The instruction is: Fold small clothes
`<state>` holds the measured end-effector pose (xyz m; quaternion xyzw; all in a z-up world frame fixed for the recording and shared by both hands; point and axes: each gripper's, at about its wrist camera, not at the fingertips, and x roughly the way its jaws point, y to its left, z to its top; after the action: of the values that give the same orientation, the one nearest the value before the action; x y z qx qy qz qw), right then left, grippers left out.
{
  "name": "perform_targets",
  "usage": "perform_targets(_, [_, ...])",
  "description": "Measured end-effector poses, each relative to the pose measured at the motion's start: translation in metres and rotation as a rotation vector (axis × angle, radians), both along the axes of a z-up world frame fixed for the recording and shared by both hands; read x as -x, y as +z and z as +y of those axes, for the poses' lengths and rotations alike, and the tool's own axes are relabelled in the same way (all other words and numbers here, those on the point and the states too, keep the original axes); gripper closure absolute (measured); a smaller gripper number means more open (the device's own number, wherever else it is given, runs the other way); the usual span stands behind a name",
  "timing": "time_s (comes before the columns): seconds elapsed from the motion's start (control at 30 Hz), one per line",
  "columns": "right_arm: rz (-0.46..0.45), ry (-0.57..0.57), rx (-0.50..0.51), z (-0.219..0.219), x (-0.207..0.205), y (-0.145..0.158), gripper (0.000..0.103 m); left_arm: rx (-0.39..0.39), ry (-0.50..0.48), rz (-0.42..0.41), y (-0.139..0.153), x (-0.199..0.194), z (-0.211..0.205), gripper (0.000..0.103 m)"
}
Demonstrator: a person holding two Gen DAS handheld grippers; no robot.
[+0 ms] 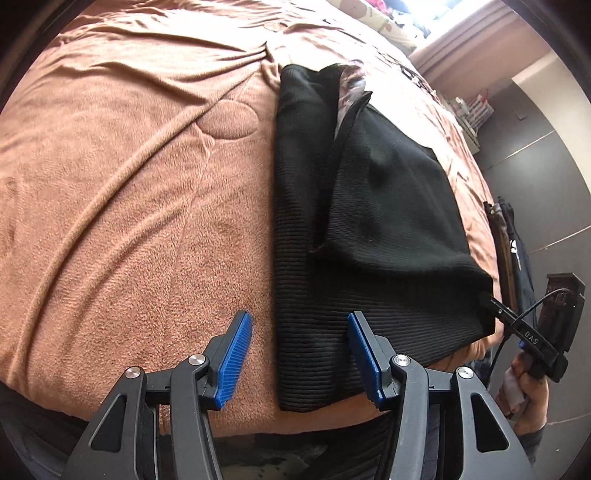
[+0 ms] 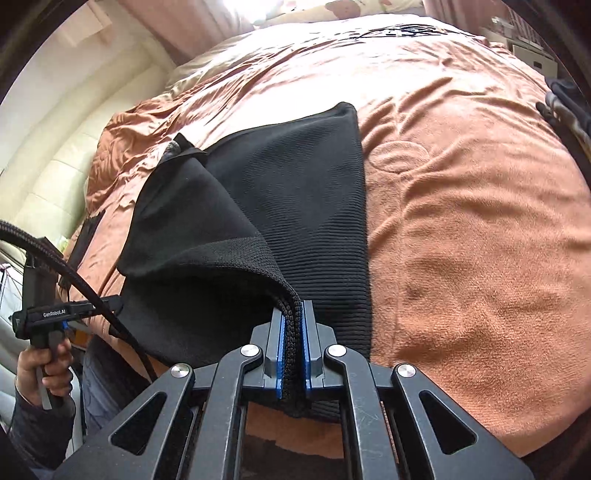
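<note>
A black ribbed garment (image 1: 369, 221) lies partly folded on the brown blanket (image 1: 129, 184), one flap laid over its right side. My left gripper (image 1: 300, 317) is open just above the garment's near left edge, with nothing between its blue pads (image 1: 236, 350). In the right wrist view my right gripper (image 2: 293, 310) is shut on a lifted near edge of the garment (image 2: 295, 192), thick knit bunched between the pads. The right gripper (image 1: 517, 325) also shows in the left wrist view, at the garment's near right corner. A hand holds the left gripper (image 2: 92, 308) at the left.
The blanket (image 2: 480, 258) covers a bed, its near edge just below both grippers. Patterned pillows (image 1: 380, 18) lie at the far end. Dark clothes (image 2: 565, 107) sit at the bed's right edge. A black cable (image 2: 74, 273) hangs by the hand (image 2: 40, 369).
</note>
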<state>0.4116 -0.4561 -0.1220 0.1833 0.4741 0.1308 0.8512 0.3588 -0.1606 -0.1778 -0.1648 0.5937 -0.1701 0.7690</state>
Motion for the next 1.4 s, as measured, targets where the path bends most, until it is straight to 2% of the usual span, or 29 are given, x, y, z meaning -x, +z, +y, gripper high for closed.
perform_targets(0.07, [-0.004,-0.019,0.005,-0.003,0.001,0.000,0.099,0.000,0.000,0.000,-0.001,0.000,-0.002,0.047])
perform_targets(0.13, [-0.008,-0.042,0.008,-0.007,0.005,0.001,0.099,-0.001,-0.002,-0.003,0.001,0.000,-0.003,0.053])
perform_targets(0.23, [0.000,-0.045,0.003,-0.009,0.010,0.001,0.099,-0.012,-0.011,0.000,0.000,-0.001,-0.004,0.056])
perform_targets(0.4, [0.034,-0.017,0.132,0.010,0.017,0.007,0.096,0.005,-0.011,-0.001,0.000,-0.002,-0.003,0.058])
perform_targets(0.43, [0.036,-0.017,0.169,0.013,0.017,0.012,0.089,0.018,-0.010,-0.004,0.001,-0.002,-0.001,0.058])
perform_targets(0.5, [0.022,-0.023,0.233,0.020,0.019,0.024,0.060,0.047,-0.004,-0.015,0.003,-0.002,0.003,0.058])
perform_targets(0.53, [0.001,-0.022,0.256,0.024,0.021,0.031,0.037,0.063,0.003,-0.021,0.004,-0.003,0.005,0.058])
perform_targets(0.57, [-0.026,-0.015,0.279,0.029,0.024,0.038,0.032,0.074,0.011,-0.027,0.005,-0.002,0.007,0.058])
perform_targets(0.67, [-0.063,0.044,0.347,0.053,0.025,0.055,0.032,0.123,0.039,-0.053,0.008,-0.001,0.016,0.058])
perform_targets(0.7, [-0.065,0.067,0.361,0.063,0.025,0.058,0.032,0.143,0.046,-0.056,0.008,0.000,0.018,0.061])
perform_targets(0.73, [-0.071,0.092,0.366,0.072,0.023,0.060,0.032,0.162,0.050,-0.056,0.008,0.001,0.021,0.068])
perform_targets(0.83, [-0.108,0.169,0.386,0.104,0.020,0.065,0.032,0.189,0.056,-0.053,0.009,0.005,0.027,0.075])
perform_targets(1.0, [-0.136,0.304,0.395,0.158,0.010,0.067,0.033,0.228,0.075,-0.081,0.017,0.009,0.043,0.076])
perform_targets(1.13, [-0.139,0.381,0.445,0.195,-0.003,0.061,0.033,0.253,0.094,-0.095,0.022,0.014,0.060,0.076])
perform_targets(1.4, [-0.069,0.432,0.505,0.222,-0.045,0.027,0.033,0.286,0.126,-0.103,0.019,0.011,0.086,0.076])
